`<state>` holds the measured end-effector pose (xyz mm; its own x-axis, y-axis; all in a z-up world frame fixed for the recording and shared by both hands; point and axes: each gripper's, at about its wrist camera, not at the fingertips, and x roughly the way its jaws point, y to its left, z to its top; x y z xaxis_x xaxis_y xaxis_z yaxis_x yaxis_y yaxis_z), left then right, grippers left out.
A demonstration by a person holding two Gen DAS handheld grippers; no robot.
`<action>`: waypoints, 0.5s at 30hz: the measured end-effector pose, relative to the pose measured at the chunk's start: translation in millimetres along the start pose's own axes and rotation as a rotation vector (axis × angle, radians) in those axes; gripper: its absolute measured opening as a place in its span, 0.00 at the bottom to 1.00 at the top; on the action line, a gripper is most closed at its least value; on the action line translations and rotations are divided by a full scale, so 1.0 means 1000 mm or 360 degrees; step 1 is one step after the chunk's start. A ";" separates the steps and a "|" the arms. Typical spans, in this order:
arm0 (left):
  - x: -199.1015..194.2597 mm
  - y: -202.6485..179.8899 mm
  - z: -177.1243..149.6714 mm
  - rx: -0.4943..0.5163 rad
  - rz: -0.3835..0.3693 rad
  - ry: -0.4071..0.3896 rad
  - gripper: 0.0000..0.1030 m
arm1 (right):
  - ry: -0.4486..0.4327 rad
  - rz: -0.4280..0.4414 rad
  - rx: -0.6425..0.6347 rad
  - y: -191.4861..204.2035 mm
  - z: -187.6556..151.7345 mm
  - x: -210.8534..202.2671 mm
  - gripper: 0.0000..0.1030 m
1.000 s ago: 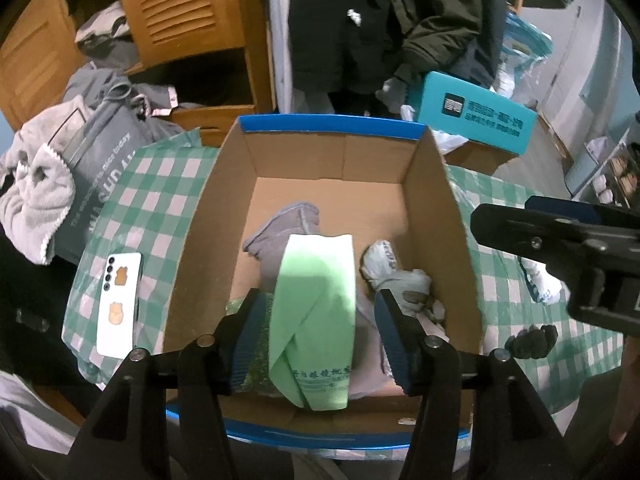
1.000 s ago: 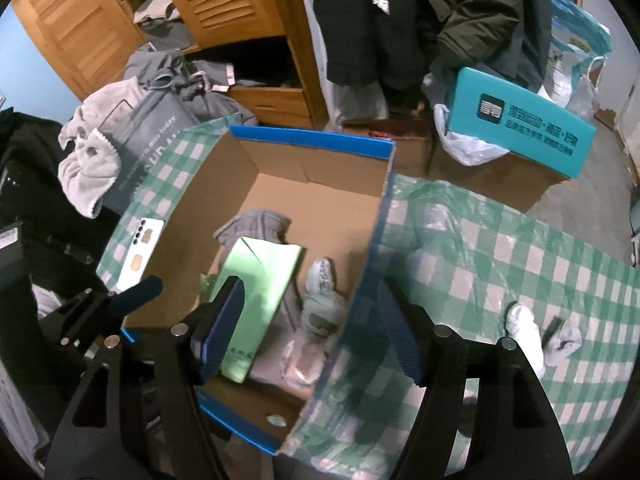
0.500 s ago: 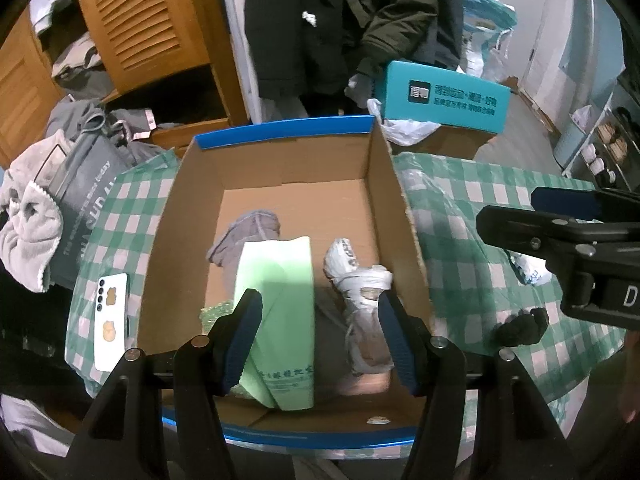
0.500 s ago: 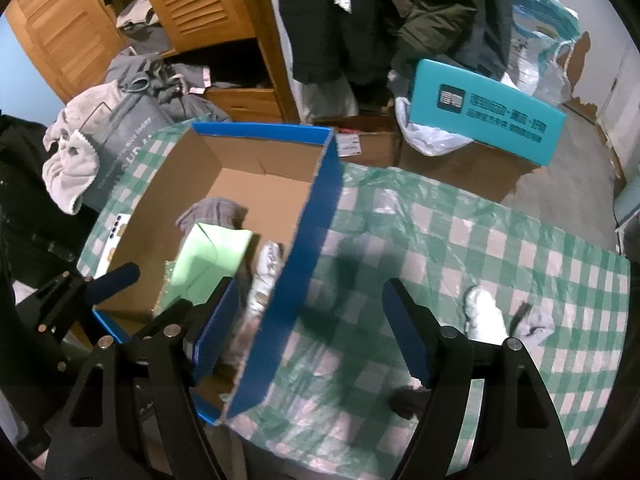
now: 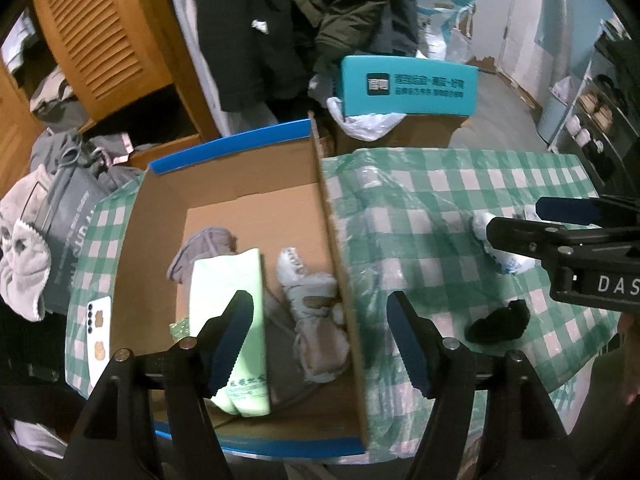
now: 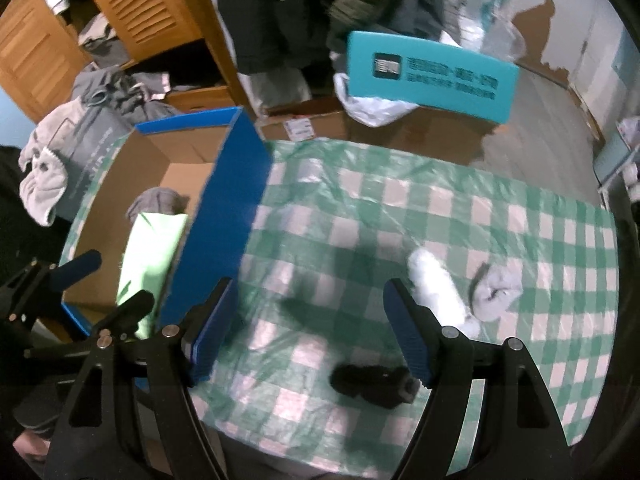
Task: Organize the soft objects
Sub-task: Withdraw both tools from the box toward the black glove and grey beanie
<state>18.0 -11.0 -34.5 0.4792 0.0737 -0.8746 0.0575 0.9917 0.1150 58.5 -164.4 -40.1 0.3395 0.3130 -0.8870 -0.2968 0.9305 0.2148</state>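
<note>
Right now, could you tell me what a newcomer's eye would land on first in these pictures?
Probably the open cardboard box with blue edges on the left of the green checked tablecloth, holding a pale green folded cloth and grey socks. Next, the loose black sock and white sock on the cloth, near the open right tool.

1. White letters "DAS" stand on the black body of the right gripper (image 5: 592, 236), cut off at the picture's edge.
2. The teal rectangular box (image 5: 408, 86) bears a dark square logo and printed lines, too small to read.
3. The pale green folded bag (image 5: 230, 320) carries small unreadable print.
</note>
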 end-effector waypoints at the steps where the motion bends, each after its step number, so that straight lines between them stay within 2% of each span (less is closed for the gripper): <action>1: 0.000 -0.005 0.001 0.0013 -0.0002 0.0002 0.69 | -0.0001 -0.0004 0.0012 -0.005 -0.001 -0.001 0.74; 15: 0.018 -0.059 0.008 0.0153 -0.0032 0.0075 0.69 | -0.0011 -0.0039 0.0160 -0.067 -0.020 -0.008 0.74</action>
<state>30.5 -68.6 -52.8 0.4358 0.0610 -0.8980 0.1515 0.9785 0.1400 57.8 -232.7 -55.6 0.3516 0.2910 -0.8898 -0.1973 0.9521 0.2335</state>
